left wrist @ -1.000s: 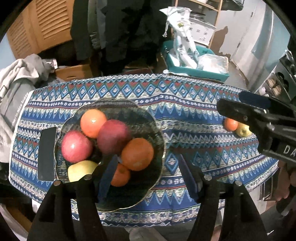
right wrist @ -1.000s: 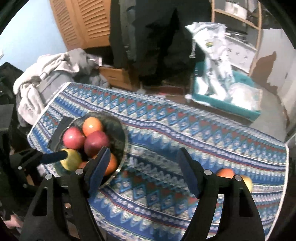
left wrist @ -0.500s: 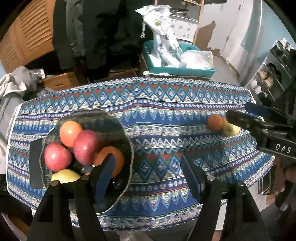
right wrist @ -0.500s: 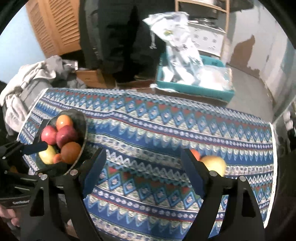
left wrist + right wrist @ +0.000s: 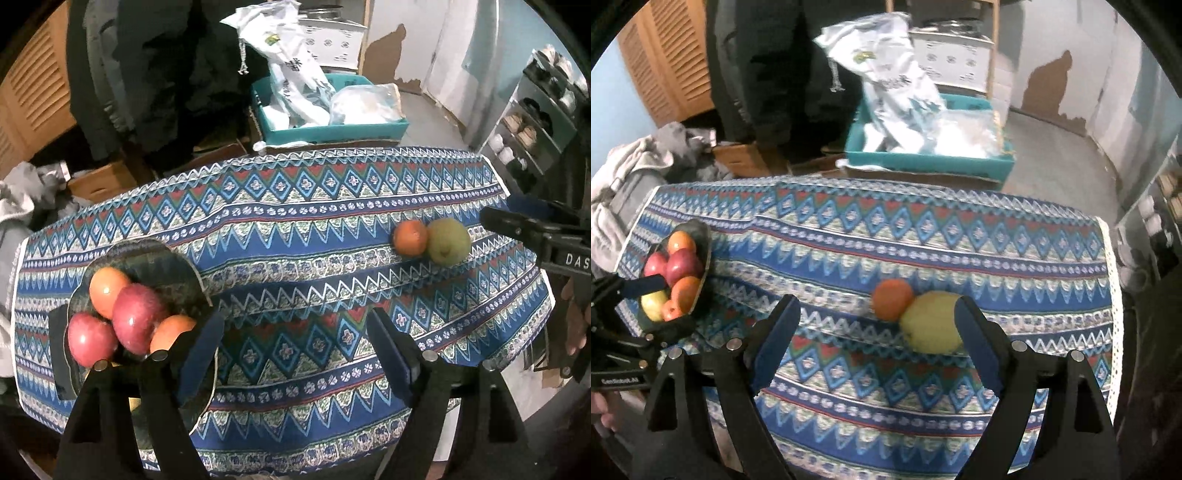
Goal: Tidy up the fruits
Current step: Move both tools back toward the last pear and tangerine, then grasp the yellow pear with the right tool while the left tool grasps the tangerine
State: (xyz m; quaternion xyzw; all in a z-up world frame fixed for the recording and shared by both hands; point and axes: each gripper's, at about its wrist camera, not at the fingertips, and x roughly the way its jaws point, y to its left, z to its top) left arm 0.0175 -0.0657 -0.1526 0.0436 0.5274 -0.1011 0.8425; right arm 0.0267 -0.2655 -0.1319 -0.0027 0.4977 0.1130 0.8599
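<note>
We have 2 fruits loose on the patterned table [image 5: 923, 236]: an orange [image 5: 892, 298] and a yellow-green pear [image 5: 932, 321], touching each other near the right end. The bowl [image 5: 166, 258] at the left end already holds several apples and oranges.

Our right tool [image 5: 875, 328] hangs wide and empty just short of the pair, its right finger crossing in front of the pear's edge. Our left tool [image 5: 295, 347] is also wide and empty, near the bowl.

We judge the pear the nearer pick. We should centre it between the fingers first, since it now sits off to the right. Because the orange touches it, a skewed close may pinch both or roll one toward the table edge.
</note>
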